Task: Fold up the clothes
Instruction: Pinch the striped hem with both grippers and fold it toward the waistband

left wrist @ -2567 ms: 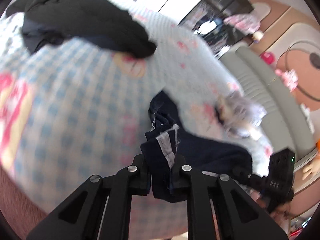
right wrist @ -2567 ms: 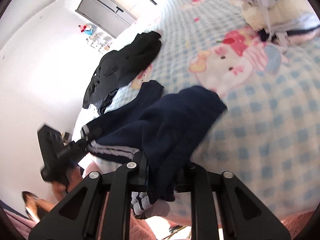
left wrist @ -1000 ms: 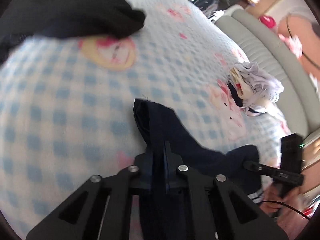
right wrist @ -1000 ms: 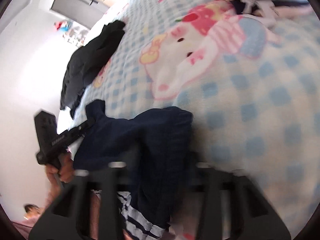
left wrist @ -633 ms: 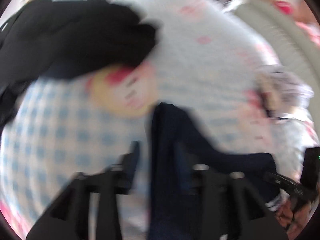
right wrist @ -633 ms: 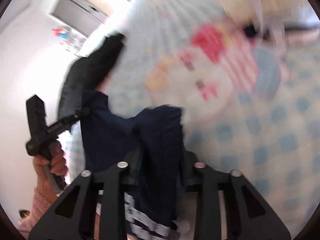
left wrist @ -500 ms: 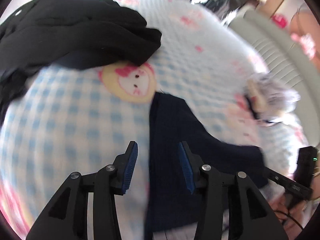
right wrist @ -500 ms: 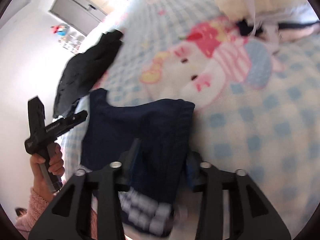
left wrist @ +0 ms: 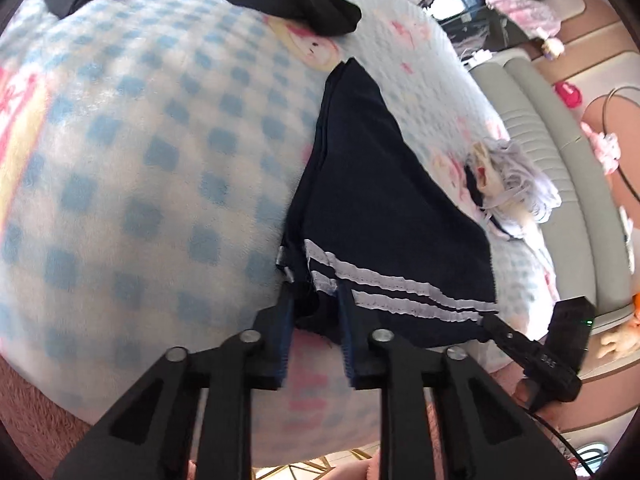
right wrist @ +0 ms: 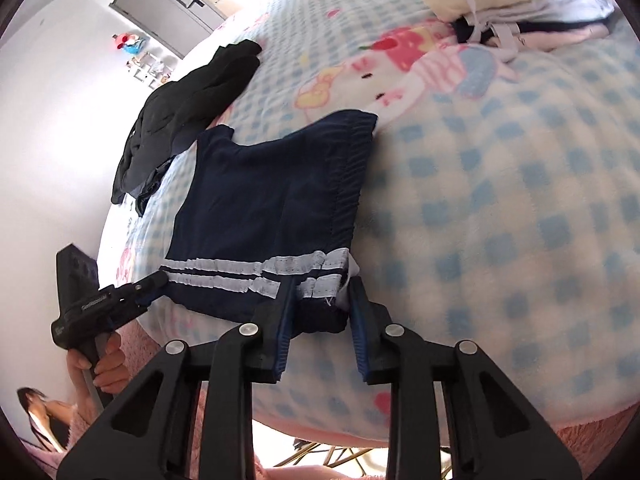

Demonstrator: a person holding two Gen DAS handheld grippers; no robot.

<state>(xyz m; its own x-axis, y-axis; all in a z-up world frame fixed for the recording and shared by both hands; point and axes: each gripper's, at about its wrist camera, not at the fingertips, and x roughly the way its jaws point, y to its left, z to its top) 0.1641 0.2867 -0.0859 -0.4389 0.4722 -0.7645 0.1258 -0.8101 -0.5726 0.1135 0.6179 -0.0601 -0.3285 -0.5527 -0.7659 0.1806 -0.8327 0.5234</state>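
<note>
The navy shorts [left wrist: 384, 208] are lying flat on the blue-checked blanket [left wrist: 132, 152], near its front edge, with the two white stripes [right wrist: 240, 270] of the hem facing the grippers.

The left gripper [left wrist: 314, 304] is closing. One hem corner is sitting between its blue-padded fingers [left wrist: 286, 320]; a gap is showing beside the cloth, so the pads are not pressing yet.

The right gripper [right wrist: 322, 300] is also closing. The opposite hem corner is lying between its fingers [right wrist: 286, 312], again with space visible on both sides.

Writing: small white lettering is appearing on the body of the left gripper in the right wrist view, and on the right gripper [left wrist: 532, 360] in the left wrist view. Both marks are too small to read. No garment label is legible.

Limits of view:
- A black garment [right wrist: 188, 112] is lying beyond the shorts; its upper part is running out of the left wrist frame.
- A pile of pale clothes [right wrist: 516, 8] is sitting at the blanket's far side, partly cut off at the top edge.
- The hand [right wrist: 102, 372] on the left gripper is only partly visible.
- The cartoon prints [right wrist: 416, 68] on the blanket are carrying no readable text.
- Shelf items behind the grey padded headboard [left wrist: 560, 152] are blurring into unidentifiable shapes.
</note>
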